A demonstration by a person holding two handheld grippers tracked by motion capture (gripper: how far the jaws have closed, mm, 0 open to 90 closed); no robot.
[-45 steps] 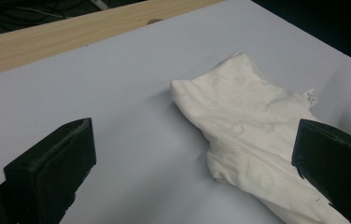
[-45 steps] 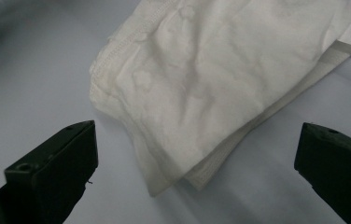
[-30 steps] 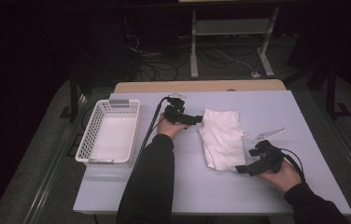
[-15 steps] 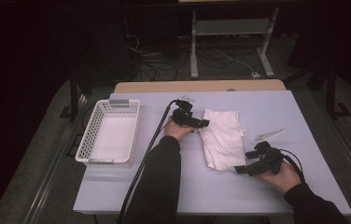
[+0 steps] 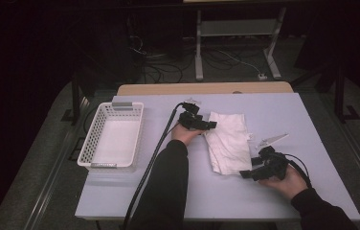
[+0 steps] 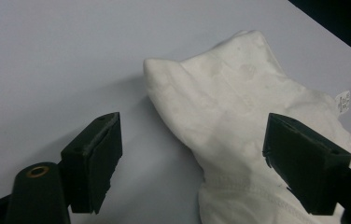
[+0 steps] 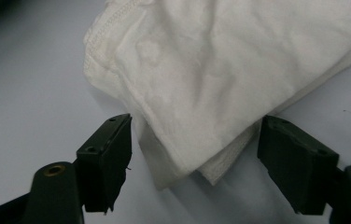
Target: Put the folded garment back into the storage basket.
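Cloth: a crumpled white fabric cloth [image 5: 228, 141] with stitched hems lies folded on the middle of my table, a bit right of centre; a small printed label [image 6: 344, 101] sticks out at one edge.
Left tool: my left tool [image 5: 206, 125] sits at the cloth's far-left corner, held low over the table. Its two black jaws stand wide apart with nothing clamped; in the left gripper view [image 6: 190, 149] a raised fold of the cloth lies between them, touching neither pad that I can see.
Right tool: my right tool [image 5: 248, 174] is at the cloth's near-right corner. Its jaws are spread wide too, gripping nothing; in the right gripper view [image 7: 194, 158] the folded, layered corner of the cloth reaches into the gap between them.
Hands: my left hand [image 5: 186, 135] and right hand [image 5: 288, 179] hold the tools, dark sleeves coming in from the near edge.
Table: the pale lilac flat table [image 5: 168, 191] carries everything.
Basket: a white perforated plastic basket [image 5: 88, 148] stands at the left, well apart from the cloth.
Cable: a black cable [image 5: 155, 153] trails from my left tool toward the near edge.
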